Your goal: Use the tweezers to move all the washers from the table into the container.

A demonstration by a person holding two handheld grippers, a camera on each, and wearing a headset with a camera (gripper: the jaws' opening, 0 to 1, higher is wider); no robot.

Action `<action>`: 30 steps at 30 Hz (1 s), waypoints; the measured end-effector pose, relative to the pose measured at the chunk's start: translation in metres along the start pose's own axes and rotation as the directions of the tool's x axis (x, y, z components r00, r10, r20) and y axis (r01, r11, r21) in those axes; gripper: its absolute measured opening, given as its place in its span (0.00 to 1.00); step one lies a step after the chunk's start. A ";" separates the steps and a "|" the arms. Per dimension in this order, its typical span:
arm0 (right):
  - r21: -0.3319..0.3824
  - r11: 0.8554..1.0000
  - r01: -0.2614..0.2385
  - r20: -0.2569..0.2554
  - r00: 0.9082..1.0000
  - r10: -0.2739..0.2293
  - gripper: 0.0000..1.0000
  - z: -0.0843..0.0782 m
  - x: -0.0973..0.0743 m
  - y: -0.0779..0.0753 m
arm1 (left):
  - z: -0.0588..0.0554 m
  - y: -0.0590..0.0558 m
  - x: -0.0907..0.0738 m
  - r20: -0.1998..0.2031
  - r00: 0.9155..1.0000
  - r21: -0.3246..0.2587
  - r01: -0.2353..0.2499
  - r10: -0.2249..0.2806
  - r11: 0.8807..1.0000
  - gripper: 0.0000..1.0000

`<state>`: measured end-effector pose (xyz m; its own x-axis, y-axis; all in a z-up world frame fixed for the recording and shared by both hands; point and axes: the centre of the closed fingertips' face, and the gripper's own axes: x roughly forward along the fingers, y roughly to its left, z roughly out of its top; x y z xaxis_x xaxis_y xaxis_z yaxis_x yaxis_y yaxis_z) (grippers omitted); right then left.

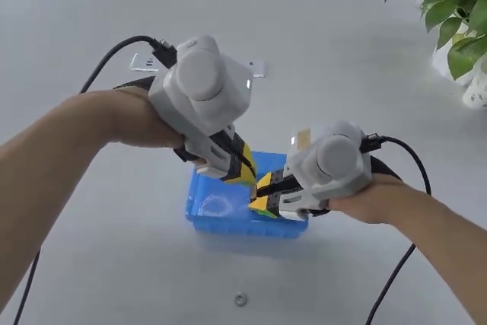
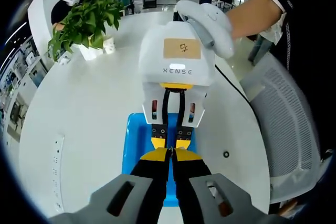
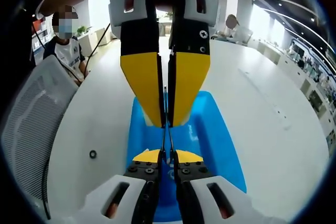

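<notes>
**Washer** (image 1: 240, 299): one, flat on the surface toward its near edge, apart from the container's front wall, not yet moved.

**Container** (image 1: 213, 222): blue, open, mid-surface.

**Tweezers** (image 3: 166, 129): a thin strip (as I read it) pinched from both ends. The fingers of the left gripper (image 1: 245, 174) and right gripper (image 1: 263, 197) are closed on it, tip to tip above the container.

**Risks, as I judge them:**
- If either side lets go early, the tweezers may twist or drop into the container.
- The flat washer may skid away when nipped.
</notes>
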<state>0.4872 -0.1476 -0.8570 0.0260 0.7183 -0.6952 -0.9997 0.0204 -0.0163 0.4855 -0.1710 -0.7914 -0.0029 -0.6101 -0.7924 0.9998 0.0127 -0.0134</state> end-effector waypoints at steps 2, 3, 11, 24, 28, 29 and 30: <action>-0.001 1.000 0.000 0.003 1.000 0.000 0.10 0.000 0.001 -0.001 | 0.000 0.001 0.000 -0.001 1.000 0.001 -0.001 0.001 1.000 0.06; -0.003 1.000 0.001 0.002 1.000 -0.001 0.10 0.000 0.001 -0.001 | -0.001 0.002 0.001 -0.002 1.000 0.001 -0.002 0.002 1.000 0.06; 0.000 1.000 -0.001 0.001 1.000 0.001 0.11 -0.001 0.002 -0.002 | -0.001 0.002 0.002 -0.001 1.000 -0.001 -0.001 0.001 1.000 0.06; -0.007 1.000 0.008 0.001 1.000 -0.008 0.11 0.002 -0.001 -0.001 | 0.001 0.001 -0.001 -0.001 1.000 0.005 -0.006 0.006 1.000 0.06; -0.013 1.000 0.012 0.003 1.000 -0.012 0.11 0.004 -0.003 -0.001 | 0.003 0.000 -0.004 -0.002 1.000 0.008 -0.009 0.009 1.000 0.06; -0.013 1.000 0.012 0.005 1.000 -0.012 0.11 0.005 -0.004 -0.001 | 0.004 0.000 -0.005 -0.001 1.000 0.008 -0.010 0.010 1.000 0.06; -0.013 1.000 0.013 0.006 1.000 -0.013 0.11 0.006 -0.005 0.000 | 0.004 -0.001 -0.006 -0.001 1.000 0.009 -0.011 0.011 1.000 0.06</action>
<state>0.4875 -0.1469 -0.8496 0.0390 0.7220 -0.6908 -0.9992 0.0205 -0.0350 0.4847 -0.1706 -0.7839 0.0081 -0.6091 -0.7930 0.9999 0.0123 0.0008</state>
